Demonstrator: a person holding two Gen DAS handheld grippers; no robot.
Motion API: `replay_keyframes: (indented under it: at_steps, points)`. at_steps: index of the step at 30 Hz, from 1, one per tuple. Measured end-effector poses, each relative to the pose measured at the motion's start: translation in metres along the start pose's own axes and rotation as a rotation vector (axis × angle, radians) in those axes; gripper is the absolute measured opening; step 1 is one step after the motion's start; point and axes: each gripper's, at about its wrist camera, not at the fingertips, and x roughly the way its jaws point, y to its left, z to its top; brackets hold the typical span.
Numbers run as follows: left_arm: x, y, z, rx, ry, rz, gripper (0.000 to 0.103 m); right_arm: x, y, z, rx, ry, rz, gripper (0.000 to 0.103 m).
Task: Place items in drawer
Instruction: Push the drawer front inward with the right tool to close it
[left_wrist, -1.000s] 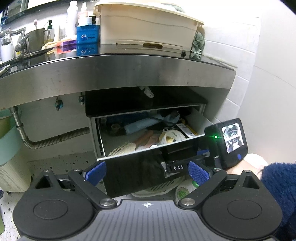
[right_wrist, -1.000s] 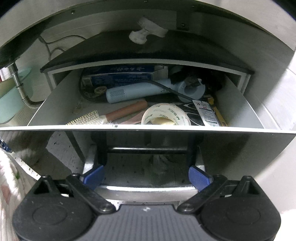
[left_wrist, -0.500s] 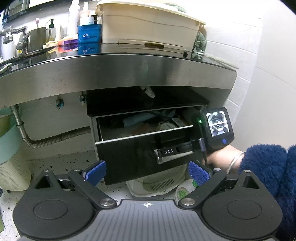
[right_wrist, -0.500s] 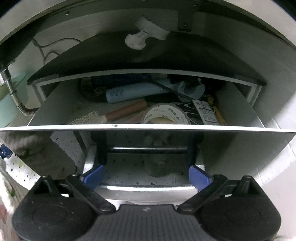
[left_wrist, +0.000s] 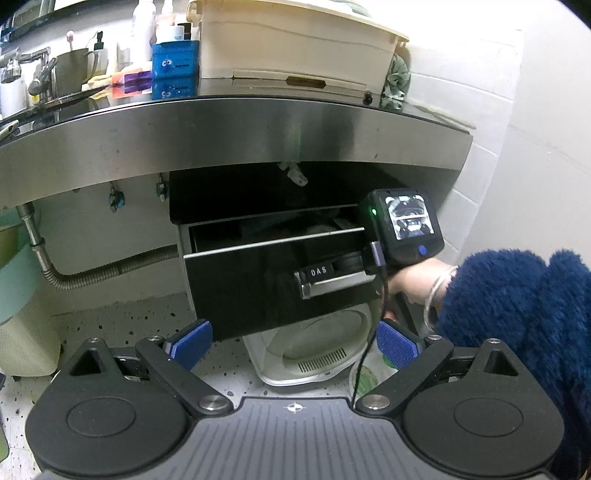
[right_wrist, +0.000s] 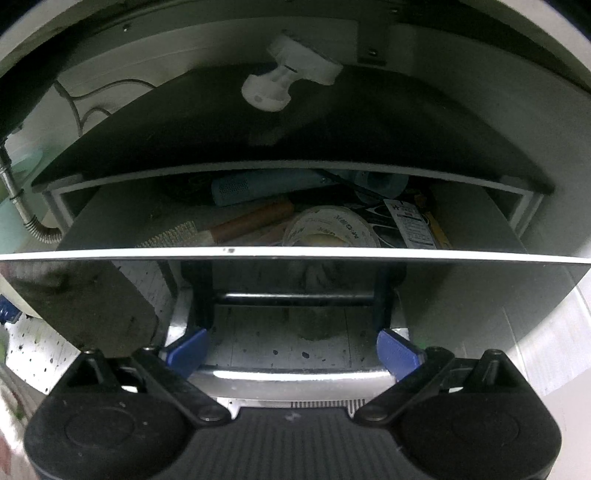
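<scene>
The black drawer (left_wrist: 258, 280) under the steel counter (left_wrist: 221, 140) stands a little open. My right gripper (right_wrist: 291, 350) is open and pressed against the drawer's glossy front (right_wrist: 480, 295), its jaws either side of the metal handle (right_wrist: 291, 380). Over the front edge I see a tape roll (right_wrist: 332, 229), a hairbrush (right_wrist: 221, 230), a light blue tube (right_wrist: 266, 186) and a labelled packet (right_wrist: 410, 221) inside. My left gripper (left_wrist: 293, 345) is open and empty, held back from the drawer above the floor. The right gripper's body (left_wrist: 402, 229) shows at the handle (left_wrist: 332, 280).
A cream bin (left_wrist: 295, 40), a blue box (left_wrist: 175, 64), bottles and a tap (left_wrist: 37, 74) stand on the counter. A white appliance (left_wrist: 317, 350) sits on the floor under the drawer. A corrugated pipe (left_wrist: 110, 269) runs left. A tiled wall (left_wrist: 535, 166) is on the right.
The drawer has slid in from wide open to a narrow gap, pushed by my right gripper at its handle. The left gripper has stayed back.
</scene>
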Motion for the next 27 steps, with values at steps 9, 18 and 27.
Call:
replay_keyframes:
  at_steps: [9,18,27]
  points:
    - [0.002,0.000,-0.001,0.006,0.016,-0.003,0.097,-0.003,0.000,-0.004,0.001,-0.013,0.001,0.099]
    - [0.003,-0.002,-0.002,0.011,0.024,-0.006,0.097,-0.015,0.001,-0.015,0.001,-0.023,0.003,0.099]
    - [0.002,-0.004,-0.003,0.016,0.024,-0.003,0.097,-0.022,0.004,-0.024,-0.002,-0.032,0.006,0.100]
